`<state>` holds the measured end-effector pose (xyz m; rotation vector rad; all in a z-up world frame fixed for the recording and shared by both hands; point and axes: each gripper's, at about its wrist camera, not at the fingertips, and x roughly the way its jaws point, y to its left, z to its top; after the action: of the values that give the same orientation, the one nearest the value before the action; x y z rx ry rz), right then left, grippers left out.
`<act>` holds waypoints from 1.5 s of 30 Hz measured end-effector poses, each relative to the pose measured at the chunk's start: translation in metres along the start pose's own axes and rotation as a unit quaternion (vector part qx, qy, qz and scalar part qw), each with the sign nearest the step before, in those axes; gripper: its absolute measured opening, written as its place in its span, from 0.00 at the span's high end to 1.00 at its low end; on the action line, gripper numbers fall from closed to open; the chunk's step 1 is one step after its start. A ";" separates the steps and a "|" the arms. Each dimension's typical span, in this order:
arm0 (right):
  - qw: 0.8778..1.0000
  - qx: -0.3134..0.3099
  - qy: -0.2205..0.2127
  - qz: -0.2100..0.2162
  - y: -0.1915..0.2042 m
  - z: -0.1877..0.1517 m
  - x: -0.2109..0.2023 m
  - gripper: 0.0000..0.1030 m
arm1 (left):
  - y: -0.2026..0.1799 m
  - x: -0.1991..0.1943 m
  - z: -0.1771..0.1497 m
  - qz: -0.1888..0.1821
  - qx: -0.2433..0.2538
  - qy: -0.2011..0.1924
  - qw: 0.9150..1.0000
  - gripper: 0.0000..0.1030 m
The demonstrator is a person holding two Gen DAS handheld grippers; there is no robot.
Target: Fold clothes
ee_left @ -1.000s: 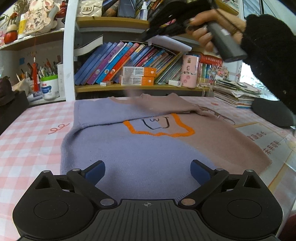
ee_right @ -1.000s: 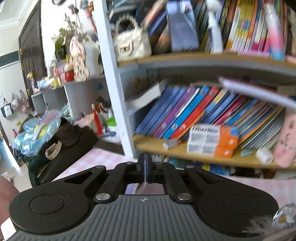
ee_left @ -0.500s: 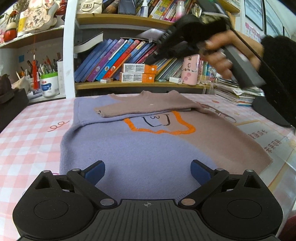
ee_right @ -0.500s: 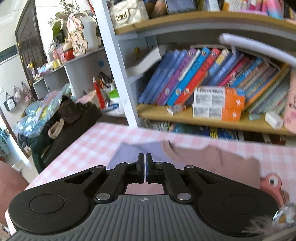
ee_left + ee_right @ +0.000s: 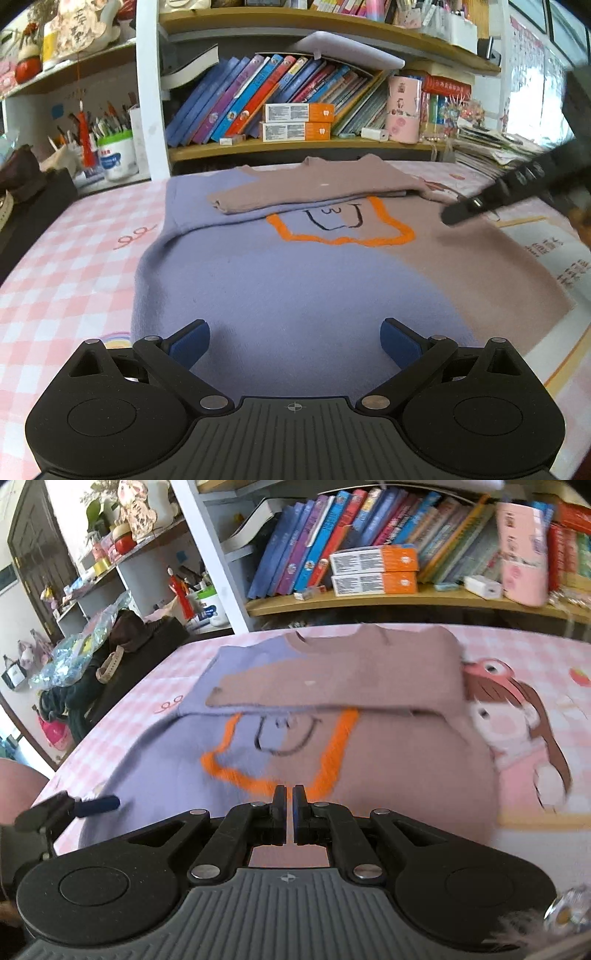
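Note:
A lilac and mauve sweater with an orange outline lies flat on the pink checked table. Its mauve sleeve is folded across the chest, also seen in the right wrist view. My left gripper is open and empty, low over the sweater's near hem. My right gripper is shut on nothing, above the sweater's middle; it also shows as a blurred black shape at the right of the left wrist view. The sweater in the right wrist view fills the centre.
A bookshelf with books and orange boxes stands behind the table. A pen pot and a dark bag sit at the left. Printed paper lies right of the sweater. A cartoon print decorates the tablecloth.
My right gripper has come down from in front of the shelf to low over the sweater, staying shut. The sleeve it dropped now lies across the chest. The left gripper has barely moved.

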<state>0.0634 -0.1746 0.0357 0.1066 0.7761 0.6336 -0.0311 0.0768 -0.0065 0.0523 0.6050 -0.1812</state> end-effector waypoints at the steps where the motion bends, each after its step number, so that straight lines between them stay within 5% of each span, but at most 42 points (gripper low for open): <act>1: 1.000 0.000 -0.002 -0.002 -0.001 -0.005 -0.005 0.96 | 0.000 -0.002 0.000 -0.001 -0.006 0.000 1.000 0.03; 4: 1.000 -0.004 -0.009 -0.010 -0.004 -0.020 -0.020 0.89 | -0.006 -0.010 0.001 0.005 -0.001 -0.002 1.000 0.03; 7: 1.000 -0.009 -0.019 -0.017 -0.009 -0.033 -0.034 0.65 | -0.012 -0.020 0.005 0.016 0.016 -0.005 1.000 0.03; 16: 0.997 0.052 -0.053 -0.024 -0.036 -0.074 -0.066 0.53 | 0.011 -0.073 0.004 0.077 -0.034 -0.030 0.996 0.03; 23: 0.991 0.100 -0.078 -0.030 -0.058 -0.105 -0.092 0.53 | 0.040 -0.089 -0.012 0.069 -0.102 -0.029 0.992 0.08; 30: 0.991 0.099 -0.073 -0.045 -0.058 -0.113 -0.094 0.59 | 0.061 -0.067 -0.027 0.054 -0.174 -0.013 0.983 0.60; 37: 0.991 0.096 -0.070 -0.061 -0.052 -0.110 -0.087 0.75 | 0.063 -0.051 -0.030 0.059 -0.182 0.010 0.981 0.63; 39: 0.990 0.100 -0.072 -0.064 -0.051 -0.110 -0.084 0.77 | 0.064 -0.048 -0.028 0.045 -0.194 0.008 0.980 0.64; 42: 0.990 0.103 -0.071 -0.060 -0.050 -0.107 -0.080 0.89 | 0.068 -0.044 -0.025 0.015 -0.220 0.003 0.975 0.85; 45: 0.989 0.111 -0.096 -0.026 -0.050 -0.098 -0.086 0.91 | 0.068 -0.049 -0.017 -0.034 -0.244 -0.030 0.969 0.89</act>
<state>-0.0257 -0.2773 0.0030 0.3465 0.6592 0.4783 -0.0679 0.1527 0.0071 -0.4502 0.5767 -0.0958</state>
